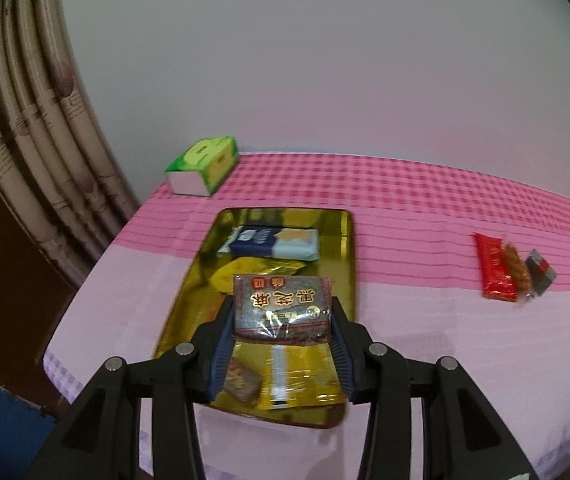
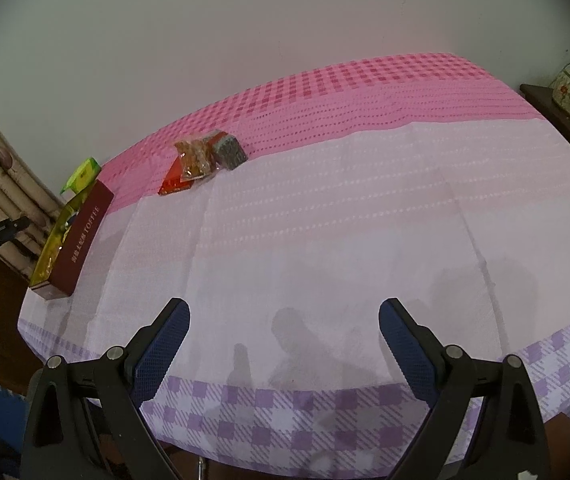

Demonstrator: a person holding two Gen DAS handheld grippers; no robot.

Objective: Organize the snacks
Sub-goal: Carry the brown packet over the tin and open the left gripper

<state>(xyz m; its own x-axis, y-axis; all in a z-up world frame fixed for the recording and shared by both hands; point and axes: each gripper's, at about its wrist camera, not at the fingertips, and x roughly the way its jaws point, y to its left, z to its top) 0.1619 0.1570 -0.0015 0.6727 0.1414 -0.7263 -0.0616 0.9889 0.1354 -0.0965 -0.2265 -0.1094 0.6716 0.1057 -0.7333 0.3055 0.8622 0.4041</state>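
Left gripper (image 1: 283,312) clamped on dark sesame-cake packet (image 1: 282,307), poised above gold tray (image 1: 347,240) toward 6 o'clock of yellow pouch (image 1: 259,270); lower flat before release, clear of rim; right gripper (image 2: 284,320) wide, unladen; three snacks (image 2: 201,160) left at 11 o'clock.

The gold tray (image 1: 347,240) looks shiny like a mirror. The dark snack pack (image 1: 283,306) has crinkly, glossy plastic. The tablecloth (image 2: 325,240) is soft woven cloth.
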